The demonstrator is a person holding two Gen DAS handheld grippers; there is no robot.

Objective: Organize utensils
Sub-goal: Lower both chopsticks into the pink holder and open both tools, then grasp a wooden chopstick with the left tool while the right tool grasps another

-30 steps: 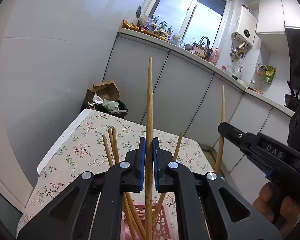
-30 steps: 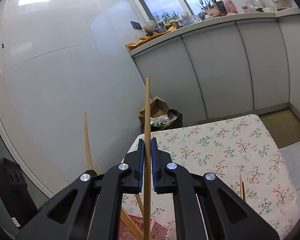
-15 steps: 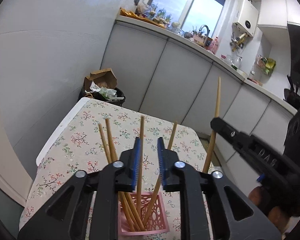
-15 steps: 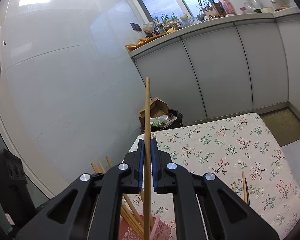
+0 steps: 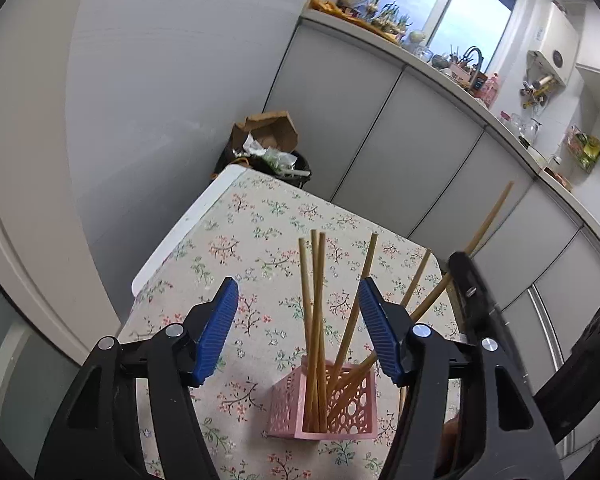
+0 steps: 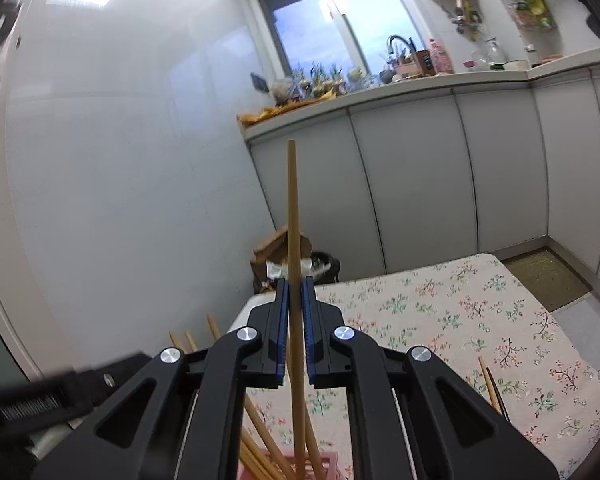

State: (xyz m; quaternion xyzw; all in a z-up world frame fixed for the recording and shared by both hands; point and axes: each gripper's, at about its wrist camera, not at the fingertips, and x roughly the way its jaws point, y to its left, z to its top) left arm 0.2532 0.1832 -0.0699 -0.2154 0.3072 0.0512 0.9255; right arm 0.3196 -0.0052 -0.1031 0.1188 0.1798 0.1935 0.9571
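Right hand-held gripper (image 6: pixel 294 322) pinches a chopstick (image 6: pixel 293 216); no writing legible.

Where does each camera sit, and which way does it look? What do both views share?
Left wrist: on the left gripper, jaws open, looking down at the pink basket of chopsticks on the table; the right gripper shows at right.
Right wrist: on the right gripper, shut on a chopstick, facing the cabinets.
Shared: basket, table, trash bin, window.

Kitchen. Window (image 6: pixel 340 28) above grey cabinet run (image 6: pixel 420 184); cluttered counter (image 6: pixel 380 88) beneath it. White wall (image 5: pixel 160 80) left of window. Overfull bin (image 5: pixel 268 152) at the cabinets' left end.
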